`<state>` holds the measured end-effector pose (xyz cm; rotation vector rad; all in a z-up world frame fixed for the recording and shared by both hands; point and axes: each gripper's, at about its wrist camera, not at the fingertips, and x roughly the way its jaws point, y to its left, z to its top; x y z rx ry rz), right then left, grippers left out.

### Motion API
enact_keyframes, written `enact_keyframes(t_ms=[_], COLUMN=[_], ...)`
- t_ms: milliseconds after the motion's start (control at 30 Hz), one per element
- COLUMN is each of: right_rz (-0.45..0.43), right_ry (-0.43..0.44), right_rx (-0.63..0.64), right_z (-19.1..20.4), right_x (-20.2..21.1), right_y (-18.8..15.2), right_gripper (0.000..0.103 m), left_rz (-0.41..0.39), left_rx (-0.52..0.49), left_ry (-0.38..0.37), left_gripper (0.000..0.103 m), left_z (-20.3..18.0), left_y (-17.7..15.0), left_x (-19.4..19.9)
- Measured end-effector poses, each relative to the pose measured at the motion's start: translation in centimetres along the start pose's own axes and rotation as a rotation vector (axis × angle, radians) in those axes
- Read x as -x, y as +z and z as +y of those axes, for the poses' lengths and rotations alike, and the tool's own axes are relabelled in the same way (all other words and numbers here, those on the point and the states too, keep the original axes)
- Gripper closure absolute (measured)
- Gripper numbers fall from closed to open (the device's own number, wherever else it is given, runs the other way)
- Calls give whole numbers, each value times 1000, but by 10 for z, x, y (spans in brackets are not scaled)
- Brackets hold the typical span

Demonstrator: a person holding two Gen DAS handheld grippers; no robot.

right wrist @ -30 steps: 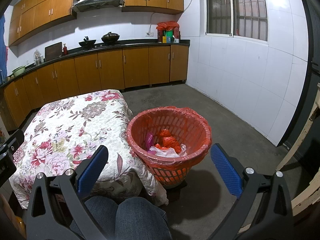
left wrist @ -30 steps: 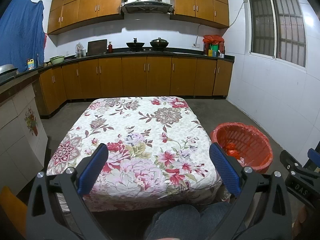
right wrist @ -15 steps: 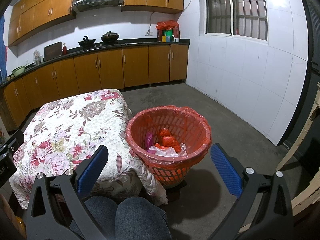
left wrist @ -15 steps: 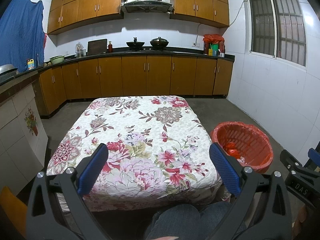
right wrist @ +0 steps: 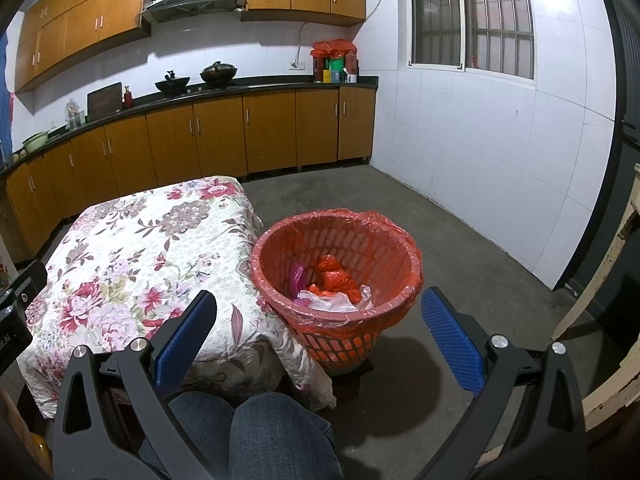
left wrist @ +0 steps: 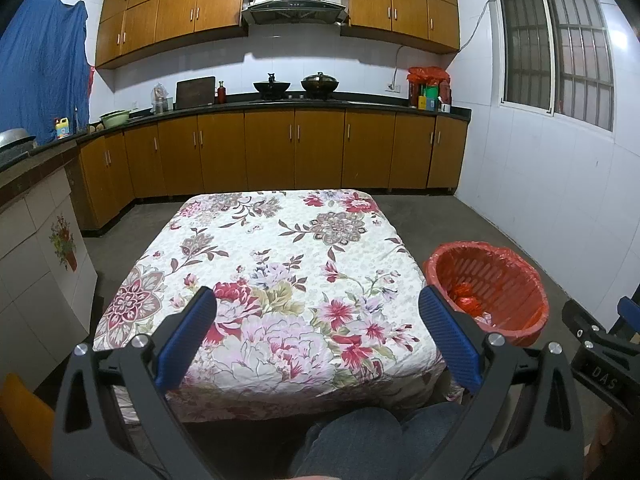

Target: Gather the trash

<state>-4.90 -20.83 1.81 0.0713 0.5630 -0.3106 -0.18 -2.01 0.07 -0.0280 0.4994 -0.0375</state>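
A red slatted bin (right wrist: 340, 280) lined with a red bag stands on the floor by the right side of the table (right wrist: 132, 248). Inside it lie crumpled red, white and pink bags (right wrist: 332, 284). In the left wrist view the bin (left wrist: 488, 288) shows at the right, with red trash in it. The flowered tablecloth (left wrist: 280, 280) has nothing lying on it. My left gripper (left wrist: 318, 312) is open over the table's near edge, nothing between its blue pads. My right gripper (right wrist: 320, 312) is open in front of the bin, holding nothing.
A person's knees in jeans (right wrist: 248, 432) sit at the table's near edge. Brown cabinets (left wrist: 280, 152) and a dark counter with pots run along the back wall. A white tiled wall (right wrist: 480, 152) and bare concrete floor (right wrist: 440, 240) lie right of the bin.
Both views have barely shifted. Both grippers stay open and hold nothing, and the bin and its trash have not moved.
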Motion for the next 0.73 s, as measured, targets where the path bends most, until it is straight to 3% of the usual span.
enact_keyframes(t_ms=[733], right_rz=[2], right_ry=[0], right_rx=[-1], right_z=[0], right_x=[-1], right_y=[1], right_gripper=[2], left_rz=[12], left_rx=[-2], left_ry=[2], left_gripper=[4], left_z=[3], left_y=[-6], left_x=[-5])
